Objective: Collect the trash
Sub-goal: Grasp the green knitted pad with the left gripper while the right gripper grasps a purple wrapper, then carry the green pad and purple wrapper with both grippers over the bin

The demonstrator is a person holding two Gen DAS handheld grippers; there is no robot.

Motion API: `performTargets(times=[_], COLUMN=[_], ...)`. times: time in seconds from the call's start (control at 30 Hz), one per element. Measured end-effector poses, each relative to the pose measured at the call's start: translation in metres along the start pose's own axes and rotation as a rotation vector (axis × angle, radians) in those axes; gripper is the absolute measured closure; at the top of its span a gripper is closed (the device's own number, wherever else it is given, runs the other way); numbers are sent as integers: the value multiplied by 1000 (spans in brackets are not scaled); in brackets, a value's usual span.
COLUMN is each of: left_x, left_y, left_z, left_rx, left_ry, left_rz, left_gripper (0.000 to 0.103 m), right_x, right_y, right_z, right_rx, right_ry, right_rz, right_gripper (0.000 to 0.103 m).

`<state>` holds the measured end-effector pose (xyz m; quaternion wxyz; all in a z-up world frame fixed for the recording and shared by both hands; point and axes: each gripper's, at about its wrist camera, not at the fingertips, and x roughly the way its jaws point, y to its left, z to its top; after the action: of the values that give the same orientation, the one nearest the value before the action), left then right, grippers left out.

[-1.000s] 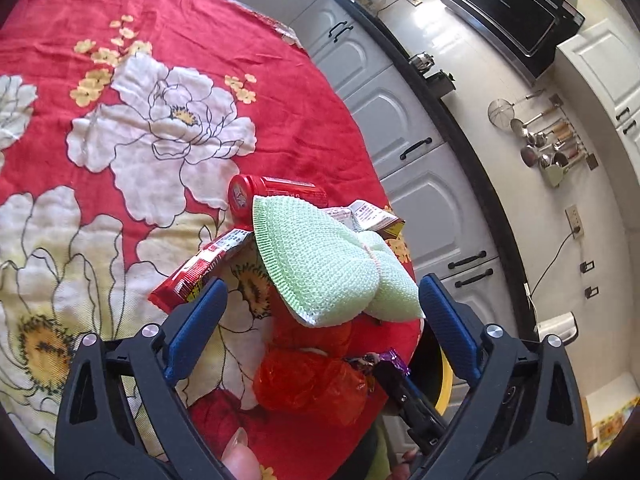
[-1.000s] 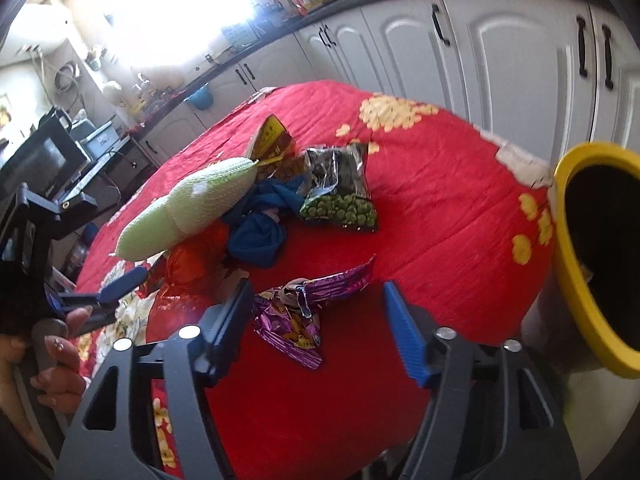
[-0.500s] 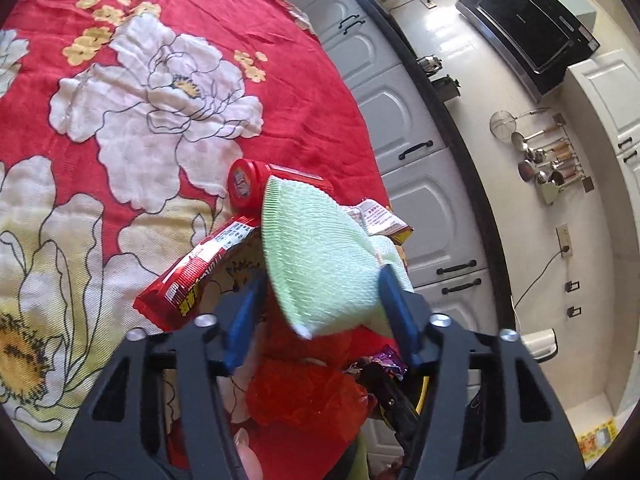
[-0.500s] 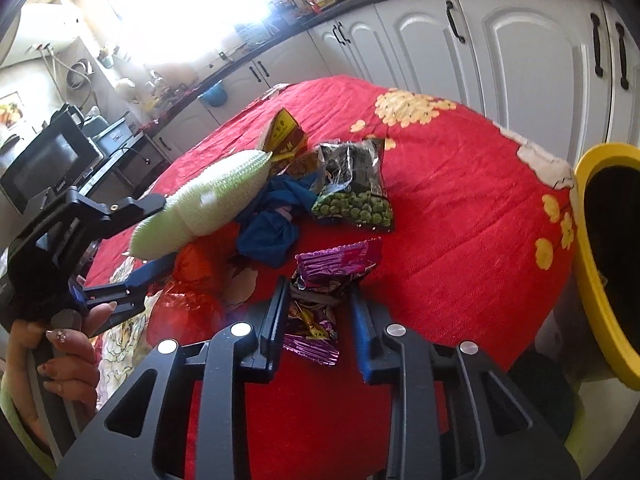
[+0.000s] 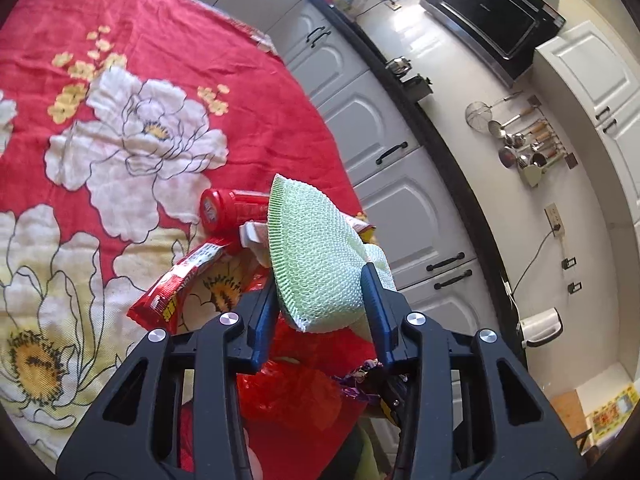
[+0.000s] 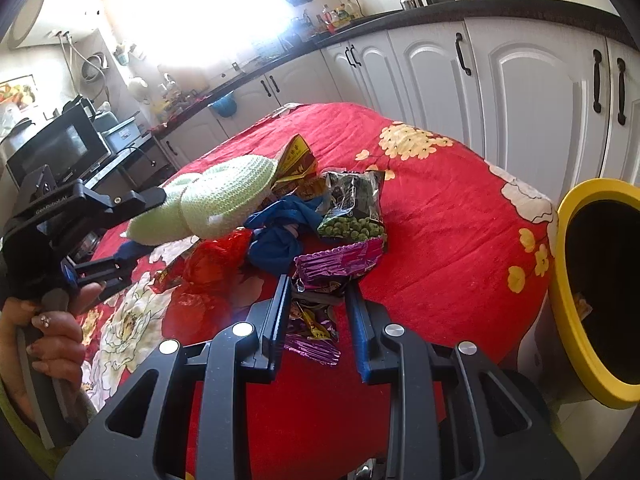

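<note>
Your left gripper (image 5: 320, 300) clamps green knit cloth (image 5: 316, 256), jaws just closed; right gripper (image 6: 318, 320) pinches purple wrapper (image 6: 336, 264), jaws settled. Slick foil may slip on way to yellow bin (image 6: 568, 320).

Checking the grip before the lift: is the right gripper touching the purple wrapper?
Touching. The right wrist view shows the right gripper with both blue pads pressed against the crumpled purple wrapper between them.
</note>
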<state>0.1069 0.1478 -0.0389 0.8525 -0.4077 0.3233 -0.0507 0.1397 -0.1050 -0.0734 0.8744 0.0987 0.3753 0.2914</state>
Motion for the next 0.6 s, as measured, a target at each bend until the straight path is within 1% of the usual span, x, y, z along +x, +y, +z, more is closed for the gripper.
performTargets(times=[0.07,0.3,0.6], left_x=[-5,-12,-7], left_y=[-7,-42,-73], left_z=[-1,-10,-24], left_rx=[29,190,309], left_ry=[-11,-61,-79], left_rz=[1,26,41], left_gripper=[71,71,72], right_x=[-5,-27,-49], right_y=[1,-10,-28], right_z=[0,4,10], right_rx=[-4,-2,21], right_ry=[-10,-64,-116], right_rz=[-2,-25,-51], right_gripper=[77,77,77])
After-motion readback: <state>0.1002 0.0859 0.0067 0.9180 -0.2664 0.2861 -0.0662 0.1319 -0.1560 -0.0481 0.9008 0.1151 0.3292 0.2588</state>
